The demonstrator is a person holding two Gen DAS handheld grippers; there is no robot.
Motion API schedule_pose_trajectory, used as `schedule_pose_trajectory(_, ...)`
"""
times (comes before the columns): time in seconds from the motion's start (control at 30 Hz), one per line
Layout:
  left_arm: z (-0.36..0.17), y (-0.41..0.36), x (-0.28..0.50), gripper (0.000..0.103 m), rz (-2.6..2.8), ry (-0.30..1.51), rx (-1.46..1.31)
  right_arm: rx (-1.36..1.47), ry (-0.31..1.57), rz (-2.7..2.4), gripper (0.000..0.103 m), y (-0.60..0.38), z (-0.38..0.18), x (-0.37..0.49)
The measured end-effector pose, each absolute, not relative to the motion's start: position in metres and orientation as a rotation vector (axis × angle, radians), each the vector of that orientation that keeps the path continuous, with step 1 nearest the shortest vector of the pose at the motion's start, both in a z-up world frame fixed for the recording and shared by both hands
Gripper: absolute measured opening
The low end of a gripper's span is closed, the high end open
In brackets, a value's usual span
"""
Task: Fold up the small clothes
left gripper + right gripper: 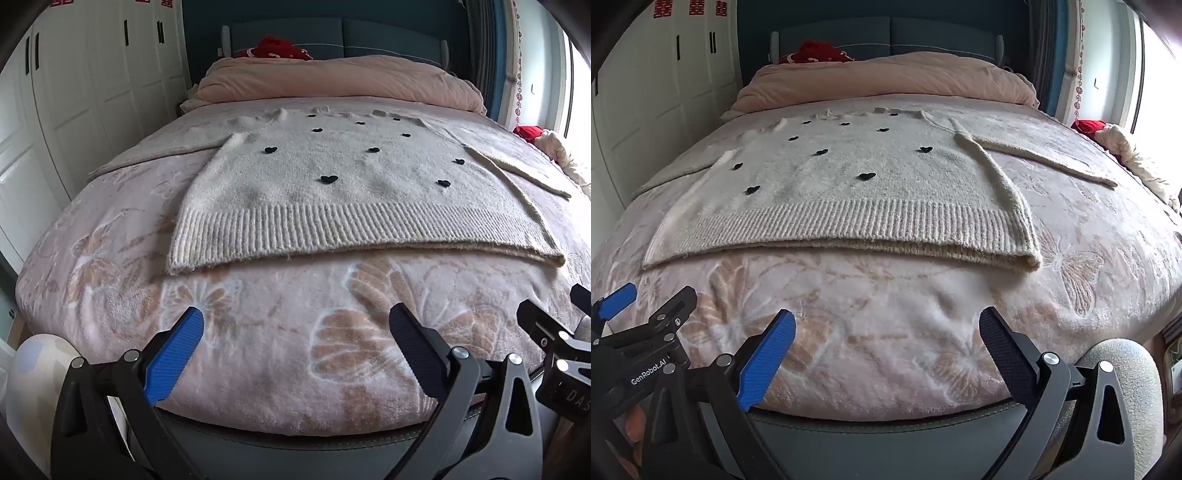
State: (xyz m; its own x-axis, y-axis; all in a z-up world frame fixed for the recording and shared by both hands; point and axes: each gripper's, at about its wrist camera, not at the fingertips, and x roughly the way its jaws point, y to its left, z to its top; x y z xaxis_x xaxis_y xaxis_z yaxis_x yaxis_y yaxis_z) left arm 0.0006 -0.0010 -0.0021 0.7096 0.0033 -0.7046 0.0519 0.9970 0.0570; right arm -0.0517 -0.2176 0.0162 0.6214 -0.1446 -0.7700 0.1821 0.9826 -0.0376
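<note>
Left gripper (295, 332) and right gripper (886, 332) hover side by side at the bed's (258, 350) foot, fingers spread apart, pointing toward a flat cream sweater (332, 192).

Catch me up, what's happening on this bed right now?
A cream sweater with black hearts lies flat on the floral blanket, hem toward the cameras and sleeves spread out to the sides. Both tools, left and right, hang open over the foot of the bed, short of the hem and holding nothing. No fold is made yet.
</note>
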Motion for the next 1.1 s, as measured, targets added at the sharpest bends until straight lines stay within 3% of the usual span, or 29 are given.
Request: schedule_pose_trajectory(1.1,-0.0029,-0.0009,0.0015,0.098,-0.032,0.777,0.099,0.049,0.902,-0.182,0.098,-0.2168,0.0122,-0.0504)
